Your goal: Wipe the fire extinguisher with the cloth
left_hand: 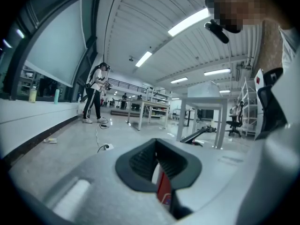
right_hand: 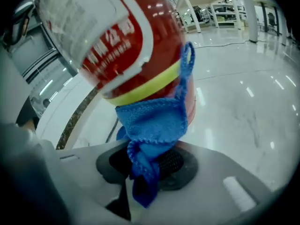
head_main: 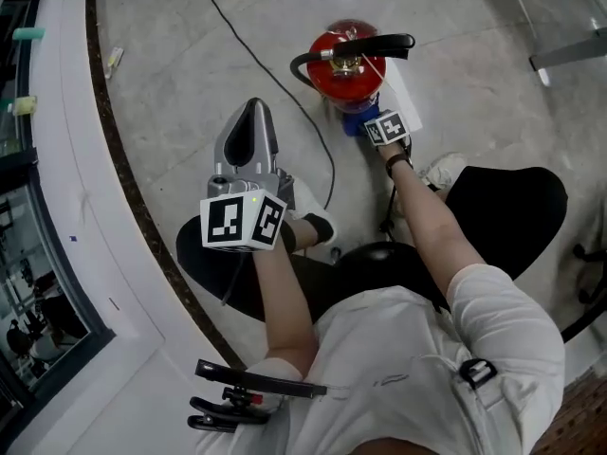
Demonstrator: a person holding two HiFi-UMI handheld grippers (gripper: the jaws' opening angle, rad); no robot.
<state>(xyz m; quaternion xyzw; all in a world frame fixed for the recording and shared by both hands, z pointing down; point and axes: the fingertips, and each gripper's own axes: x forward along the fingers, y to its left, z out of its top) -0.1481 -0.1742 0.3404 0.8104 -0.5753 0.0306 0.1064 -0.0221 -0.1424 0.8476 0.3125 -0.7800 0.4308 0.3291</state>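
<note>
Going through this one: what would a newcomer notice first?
A red fire extinguisher stands on the pale floor, top centre in the head view. The right tool grips a blue cloth against its lower body. The left tool, shut and empty, hangs nearer, to the left.

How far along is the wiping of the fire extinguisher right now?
Done: the right hand-held gripper is shut on the blue cloth. In hand: the cloth lies against the lower body of the fire extinguisher, by the yellow band. Remaining: handle and hose on top; how much is wiped can't be told. The left hand-held gripper holds nothing.
</note>
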